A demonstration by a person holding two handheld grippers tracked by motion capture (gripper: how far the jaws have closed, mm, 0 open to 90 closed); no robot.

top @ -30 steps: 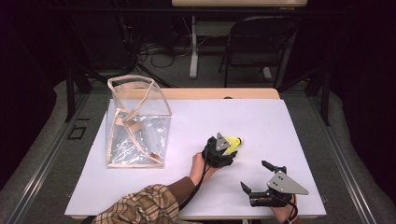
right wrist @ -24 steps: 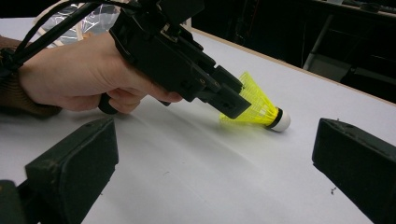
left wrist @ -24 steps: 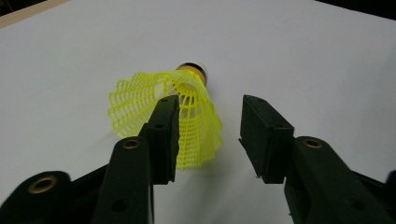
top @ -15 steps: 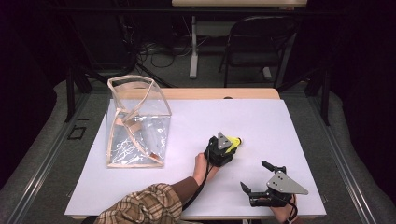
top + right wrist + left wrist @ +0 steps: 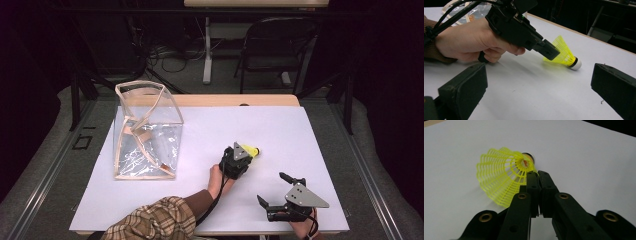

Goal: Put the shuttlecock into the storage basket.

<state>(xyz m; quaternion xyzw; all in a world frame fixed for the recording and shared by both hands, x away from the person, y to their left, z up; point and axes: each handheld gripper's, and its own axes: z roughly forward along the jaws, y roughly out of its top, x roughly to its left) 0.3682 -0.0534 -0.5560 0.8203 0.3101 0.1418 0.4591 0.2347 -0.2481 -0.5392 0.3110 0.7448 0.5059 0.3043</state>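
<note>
Right, your left gripper (image 5: 535,175) has just clamped shut on the yellow shuttlecock (image 5: 499,173), pinching its skirt on the white table (image 5: 300,135). Lift gently, the mesh crushes. Right gripper (image 5: 274,189) sits agape.

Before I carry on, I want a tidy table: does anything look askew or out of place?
The clear plastic bag with tan trim stands twisted, its rim skewed and its walls creased. The yellow plastic shuttlecock lies on its side, the left gripper shut on the edge of its mesh skirt. Nothing looks spilled or broken.
</note>
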